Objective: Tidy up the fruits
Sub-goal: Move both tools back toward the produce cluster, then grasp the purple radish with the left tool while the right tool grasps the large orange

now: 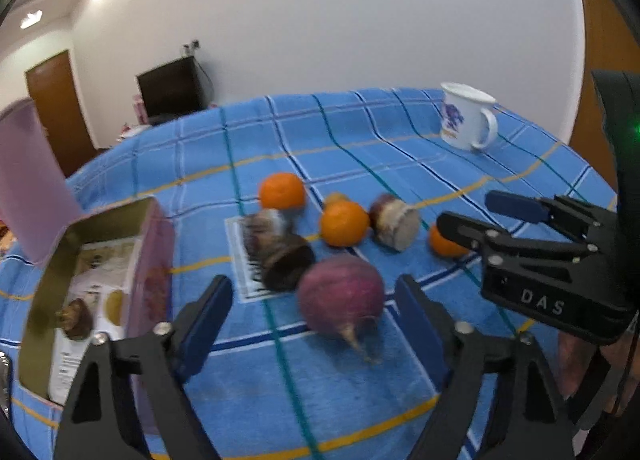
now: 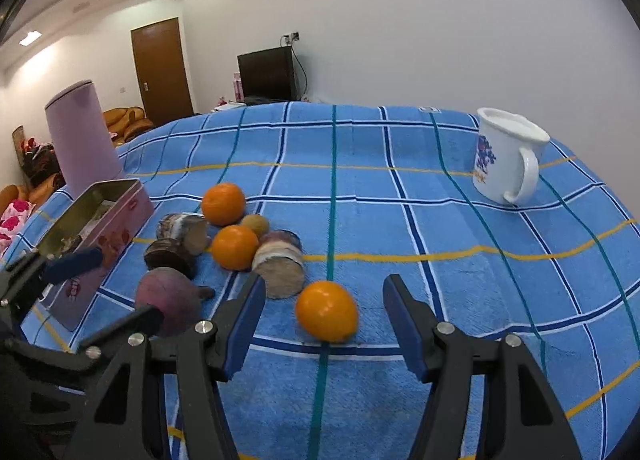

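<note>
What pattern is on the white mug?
A blue floral print on the mug, clearest in the right wrist view.

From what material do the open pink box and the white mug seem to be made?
The pink box looks like thin painted metal: its inner walls have a dull golden, slightly reflective sheen, as tins do. The white mug looks like glazed ceramic or enamelled metal; its smooth glossy surface carries a printed blue motif, and the thin rim leaves both readings open.

My two wrist cameras sit low and close, angled down across the blue checked tablecloth (image 1: pixel 360 148) (image 2: pixel 400 200), both sharing its fruit cluster.
</note>
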`<state>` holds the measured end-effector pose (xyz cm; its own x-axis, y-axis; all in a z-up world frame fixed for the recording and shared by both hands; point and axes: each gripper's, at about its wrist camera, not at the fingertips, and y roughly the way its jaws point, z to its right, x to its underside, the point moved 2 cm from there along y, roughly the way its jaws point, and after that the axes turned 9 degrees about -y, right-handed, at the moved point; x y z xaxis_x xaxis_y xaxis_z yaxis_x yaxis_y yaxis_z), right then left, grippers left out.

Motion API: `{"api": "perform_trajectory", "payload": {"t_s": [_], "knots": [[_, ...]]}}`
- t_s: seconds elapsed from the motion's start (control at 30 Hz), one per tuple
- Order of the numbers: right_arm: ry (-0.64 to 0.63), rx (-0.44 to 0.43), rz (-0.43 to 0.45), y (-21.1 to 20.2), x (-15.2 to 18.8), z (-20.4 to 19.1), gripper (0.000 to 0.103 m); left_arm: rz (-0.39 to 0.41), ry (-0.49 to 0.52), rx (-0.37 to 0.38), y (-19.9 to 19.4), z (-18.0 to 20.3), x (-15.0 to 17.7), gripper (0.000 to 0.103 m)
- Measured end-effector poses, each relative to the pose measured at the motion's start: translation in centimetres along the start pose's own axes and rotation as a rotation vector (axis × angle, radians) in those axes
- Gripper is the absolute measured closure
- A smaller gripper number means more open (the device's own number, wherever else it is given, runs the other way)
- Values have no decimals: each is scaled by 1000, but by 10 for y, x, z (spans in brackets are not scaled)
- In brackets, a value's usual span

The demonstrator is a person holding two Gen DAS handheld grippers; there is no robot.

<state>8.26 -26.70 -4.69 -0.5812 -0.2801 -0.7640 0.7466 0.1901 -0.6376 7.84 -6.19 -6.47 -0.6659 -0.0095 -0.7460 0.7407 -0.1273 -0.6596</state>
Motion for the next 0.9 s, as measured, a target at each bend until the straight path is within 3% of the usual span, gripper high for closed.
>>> {"api": "perform_trajectory", "payload": {"t_s": [0.13, 0.43, 0.57, 0.7, 0.9], "knots": [[0, 6, -19, 4, 0, 2, 40, -38, 2, 21, 9, 4, 1, 34], [51, -66, -118, 26, 5, 11, 41, -104, -30, 60, 26, 1, 1, 44], [46, -72, -167, 36, 7, 9, 57, -124, -47, 65, 32, 0, 1, 45], [40, -80, -181, 39, 7, 8, 63, -132, -39, 71, 33, 3, 2, 47], [41, -75, -158, 33, 7, 8, 63, -119, -58, 90, 30, -1, 0, 48]]}}
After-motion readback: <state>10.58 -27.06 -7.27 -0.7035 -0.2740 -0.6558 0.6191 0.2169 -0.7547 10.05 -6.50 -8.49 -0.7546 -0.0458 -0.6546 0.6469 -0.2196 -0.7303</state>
